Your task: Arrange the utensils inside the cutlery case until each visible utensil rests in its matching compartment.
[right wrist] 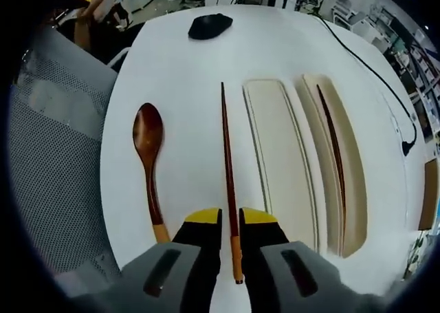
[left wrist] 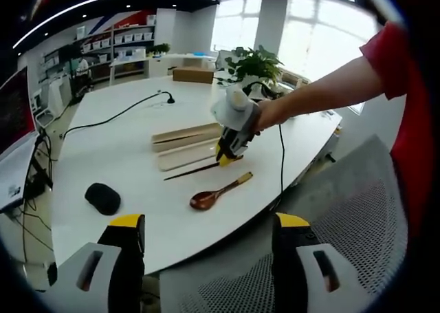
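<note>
A dark wooden chopstick (right wrist: 227, 148) lies on the white table (right wrist: 185, 65), and my right gripper (right wrist: 230, 220) is shut on its orange-tipped near end. A brown wooden spoon (right wrist: 148, 137) rests on the table just left of it. To the right is the beige cutlery case (right wrist: 275, 155); its wide compartment is bare and its narrow compartment holds a second chopstick (right wrist: 333, 148). In the left gripper view my left gripper (left wrist: 210, 237) is open, off the table's near edge, with the right gripper (left wrist: 232, 137), spoon (left wrist: 220, 191), chopstick (left wrist: 192, 170) and case (left wrist: 185, 144) ahead.
A black rounded object (left wrist: 103, 197) sits on the table left of the spoon. A black cable (left wrist: 117, 117) runs across the far side. A grey mesh chair (left wrist: 344, 223) stands at the near edge. A person's arm (left wrist: 323, 89) reaches in from the right.
</note>
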`<state>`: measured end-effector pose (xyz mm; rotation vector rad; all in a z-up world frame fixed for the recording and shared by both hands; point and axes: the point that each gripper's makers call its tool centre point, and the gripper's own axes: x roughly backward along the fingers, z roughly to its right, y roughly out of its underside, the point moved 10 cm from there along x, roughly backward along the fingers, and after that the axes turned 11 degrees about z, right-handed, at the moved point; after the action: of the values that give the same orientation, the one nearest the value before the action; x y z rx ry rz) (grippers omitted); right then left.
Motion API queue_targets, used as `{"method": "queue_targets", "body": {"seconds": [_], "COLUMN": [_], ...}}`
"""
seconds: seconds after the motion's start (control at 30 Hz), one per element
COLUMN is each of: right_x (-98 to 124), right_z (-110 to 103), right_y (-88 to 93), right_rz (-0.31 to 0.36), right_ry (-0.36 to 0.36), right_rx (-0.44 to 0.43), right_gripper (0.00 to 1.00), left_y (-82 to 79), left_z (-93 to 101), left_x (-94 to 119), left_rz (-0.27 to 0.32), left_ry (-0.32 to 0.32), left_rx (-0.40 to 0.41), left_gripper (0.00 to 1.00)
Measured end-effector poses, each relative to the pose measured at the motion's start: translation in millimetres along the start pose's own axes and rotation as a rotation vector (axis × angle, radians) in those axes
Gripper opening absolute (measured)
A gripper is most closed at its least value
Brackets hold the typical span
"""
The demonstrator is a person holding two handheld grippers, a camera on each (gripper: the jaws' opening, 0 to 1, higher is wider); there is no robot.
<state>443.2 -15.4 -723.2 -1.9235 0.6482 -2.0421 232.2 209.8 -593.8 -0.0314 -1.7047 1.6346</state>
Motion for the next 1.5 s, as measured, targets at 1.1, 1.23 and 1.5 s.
{"method": "queue_targets", "body": {"seconds": [1.1,1.23,1.5], "right_x": [-8,-6,-8], "right_z": [3,-1,-6], "right_y": [-7.5,-8.7,-17.8], "right_rz": [-0.131,-0.141,-0.208], "right_ry": [-0.025,-0.025,-0.041], "right_rx": [0.015,0.037,0.162], "right_gripper": [0.01,0.01,0.0], "left_y": [1.8,2.8,1.7], "left_z": [-1.3,-1.3,0.6], "left_x": [-1,-1,-2], "left_rz": [0.0,-0.013,-0.011], "left_ry": [0.002,-0.002,-0.004], "left_rx": [-0.005,-0.004,-0.004], "left_gripper": [0.77,0.77,0.76]}}
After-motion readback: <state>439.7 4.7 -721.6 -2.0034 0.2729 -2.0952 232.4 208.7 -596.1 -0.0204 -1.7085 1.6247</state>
